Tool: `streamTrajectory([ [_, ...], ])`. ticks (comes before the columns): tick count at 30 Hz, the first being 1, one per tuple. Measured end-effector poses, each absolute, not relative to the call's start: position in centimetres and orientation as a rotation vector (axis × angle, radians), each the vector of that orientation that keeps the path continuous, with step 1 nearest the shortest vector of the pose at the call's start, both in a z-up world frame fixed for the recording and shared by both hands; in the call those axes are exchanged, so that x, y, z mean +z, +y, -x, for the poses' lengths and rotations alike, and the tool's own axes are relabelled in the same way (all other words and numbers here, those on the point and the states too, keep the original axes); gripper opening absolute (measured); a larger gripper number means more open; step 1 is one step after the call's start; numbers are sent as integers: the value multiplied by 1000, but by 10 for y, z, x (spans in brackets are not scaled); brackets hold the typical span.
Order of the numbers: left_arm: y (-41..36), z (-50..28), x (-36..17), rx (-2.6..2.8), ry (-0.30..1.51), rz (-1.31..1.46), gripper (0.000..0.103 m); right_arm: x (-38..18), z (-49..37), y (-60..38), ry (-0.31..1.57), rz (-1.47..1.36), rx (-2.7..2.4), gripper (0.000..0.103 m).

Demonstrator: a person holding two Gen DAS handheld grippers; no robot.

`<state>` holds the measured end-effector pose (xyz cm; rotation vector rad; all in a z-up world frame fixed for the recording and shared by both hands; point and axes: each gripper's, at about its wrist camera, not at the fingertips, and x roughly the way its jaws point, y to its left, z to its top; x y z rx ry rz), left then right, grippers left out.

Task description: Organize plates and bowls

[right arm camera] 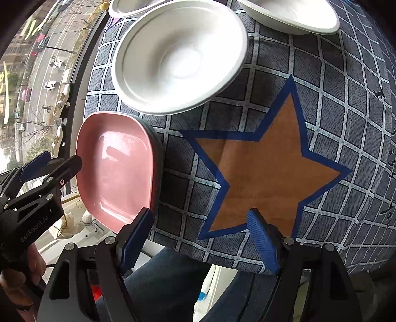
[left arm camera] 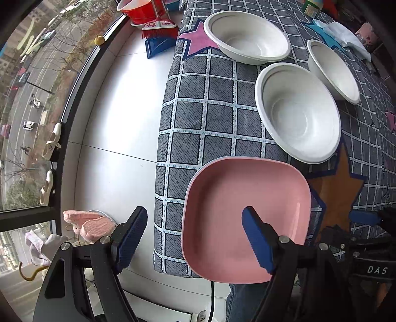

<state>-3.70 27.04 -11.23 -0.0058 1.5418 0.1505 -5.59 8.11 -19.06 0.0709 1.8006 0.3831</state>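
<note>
A pink square plate (left arm camera: 245,218) lies at the table's near left corner, overhanging the edge; it also shows in the right wrist view (right arm camera: 116,171). Three white bowls stand beyond it: the nearest (left arm camera: 297,111), one far left (left arm camera: 247,37), one at the right (left arm camera: 333,70). The nearest bowl also shows in the right wrist view (right arm camera: 178,57). My left gripper (left arm camera: 194,239) is open, its right finger over the plate, its left finger off the table's edge. My right gripper (right arm camera: 199,239) is open and empty above the front edge, by the orange star (right arm camera: 269,171).
The table wears a grey checked cloth (left arm camera: 198,119) with star patches. A white floor (left arm camera: 118,119) and a window lie to the left. A red bucket (left arm camera: 141,10), a brush (left arm camera: 158,27), slippers (left arm camera: 89,223) and a white cloth (left arm camera: 346,34) are around.
</note>
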Motion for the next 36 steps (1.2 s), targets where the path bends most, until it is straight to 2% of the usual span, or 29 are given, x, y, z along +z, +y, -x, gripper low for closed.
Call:
streamTrajectory([
  [12,242,-30,-96,76,1493,54,82,-189,9,36,1742,-186,236,79],
  [26,238,-89,-146,83,1589,85,82,-220,-39,85,1744,-201,234,79],
  [28,236,-94,-151,61,1602,120,78,-223,-42,93,1747,-195,244,78],
  [29,234,-96,-154,49,1613,133,73,-224,-44,97,1744,-187,249,74],
  [31,226,-99,-161,21,1653,149,51,-226,-49,103,1745,-176,262,48],
  [33,215,-100,-166,-13,1676,155,37,-230,-54,104,1760,-198,281,34],
  [35,200,-101,-166,-27,1680,114,36,-230,-57,105,1759,-228,313,20],
  [36,193,-101,-167,-36,1682,100,36,-228,-60,103,1746,-193,298,21],
])
